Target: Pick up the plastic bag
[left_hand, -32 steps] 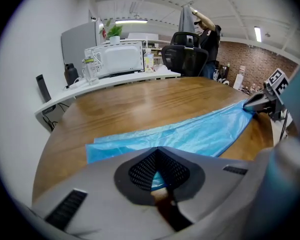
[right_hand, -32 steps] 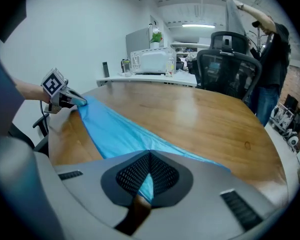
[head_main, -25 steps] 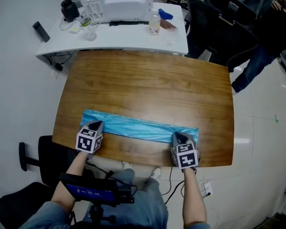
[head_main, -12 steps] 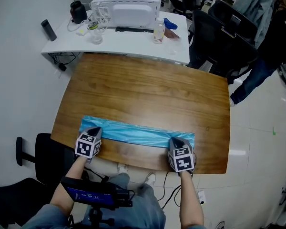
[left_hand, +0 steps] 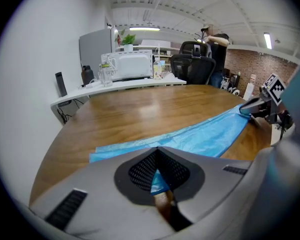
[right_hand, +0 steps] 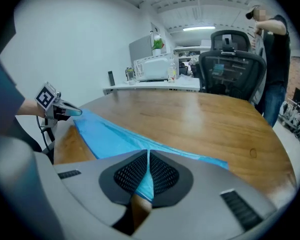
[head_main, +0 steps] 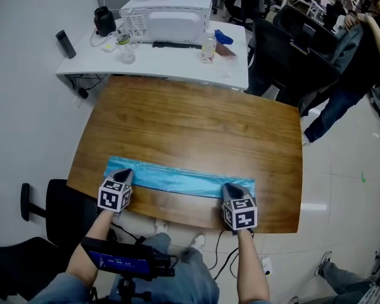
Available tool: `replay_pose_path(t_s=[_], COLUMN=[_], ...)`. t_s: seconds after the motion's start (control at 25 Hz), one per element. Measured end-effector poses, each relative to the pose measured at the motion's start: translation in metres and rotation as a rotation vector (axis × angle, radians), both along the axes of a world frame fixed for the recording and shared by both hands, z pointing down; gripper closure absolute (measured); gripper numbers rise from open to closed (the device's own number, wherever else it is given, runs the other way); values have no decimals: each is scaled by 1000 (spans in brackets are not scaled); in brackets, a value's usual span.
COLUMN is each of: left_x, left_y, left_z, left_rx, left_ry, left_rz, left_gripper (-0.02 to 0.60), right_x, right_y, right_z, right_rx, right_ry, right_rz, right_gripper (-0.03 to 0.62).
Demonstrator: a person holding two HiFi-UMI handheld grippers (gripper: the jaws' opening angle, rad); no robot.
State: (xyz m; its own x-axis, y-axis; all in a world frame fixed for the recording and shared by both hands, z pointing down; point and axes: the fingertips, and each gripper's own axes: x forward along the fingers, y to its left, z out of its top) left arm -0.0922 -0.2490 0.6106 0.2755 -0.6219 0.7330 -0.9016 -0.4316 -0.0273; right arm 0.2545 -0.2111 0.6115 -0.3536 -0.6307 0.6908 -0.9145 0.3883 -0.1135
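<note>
A long blue plastic bag (head_main: 177, 181) lies flat along the near edge of the wooden table (head_main: 196, 125). My left gripper (head_main: 123, 175) holds its left end, jaws shut on the film (left_hand: 157, 151). My right gripper (head_main: 233, 187) is at the right end with the blue film pinched between its pads (right_hand: 148, 154); its jaws are just beginning to open. The bag (left_hand: 205, 136) stretches to the right gripper (left_hand: 255, 106) in the left gripper view. In the right gripper view the bag (right_hand: 115, 136) runs across to the left gripper (right_hand: 65, 111).
Behind the table stands a white desk (head_main: 82, 65) with a white appliance (head_main: 168, 14), a bottle (head_main: 208, 46) and small items. A black office chair (head_main: 285, 49) and a person (head_main: 361, 49) are at the far right. Another chair (head_main: 35, 201) sits at my left.
The head view has drifted a little. Both grippers stay at the bag's two ends, and the bag has not visibly moved on the table.
</note>
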Motion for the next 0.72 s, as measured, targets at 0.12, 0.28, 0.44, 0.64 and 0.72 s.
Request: replay_pose_path(t_s=[0.12, 0.28, 0.44, 0.64, 0.72], left_x=[6, 23, 42, 72, 84], left_y=[-3, 1, 7, 14, 18], left_z=[-14, -29, -51, -94, -115], left_rx=[44, 79, 134, 231, 278], left_ry=[10, 18, 31, 89, 122], left_rz=[-12, -5, 4, -10, -14], left_gripper=[575, 575, 575, 575, 575], right_x=[3, 5, 2, -9, -15], right_y=[-4, -2, -1, 2, 3], right_z=[-11, -24, -44, -82, -102], right_rx=[39, 63, 109, 189, 231], right_ry=[-17, -38, -76, -112, -130], right_rz=[1, -14, -43, -144, -185], right_gripper=[577, 577, 577, 577, 579])
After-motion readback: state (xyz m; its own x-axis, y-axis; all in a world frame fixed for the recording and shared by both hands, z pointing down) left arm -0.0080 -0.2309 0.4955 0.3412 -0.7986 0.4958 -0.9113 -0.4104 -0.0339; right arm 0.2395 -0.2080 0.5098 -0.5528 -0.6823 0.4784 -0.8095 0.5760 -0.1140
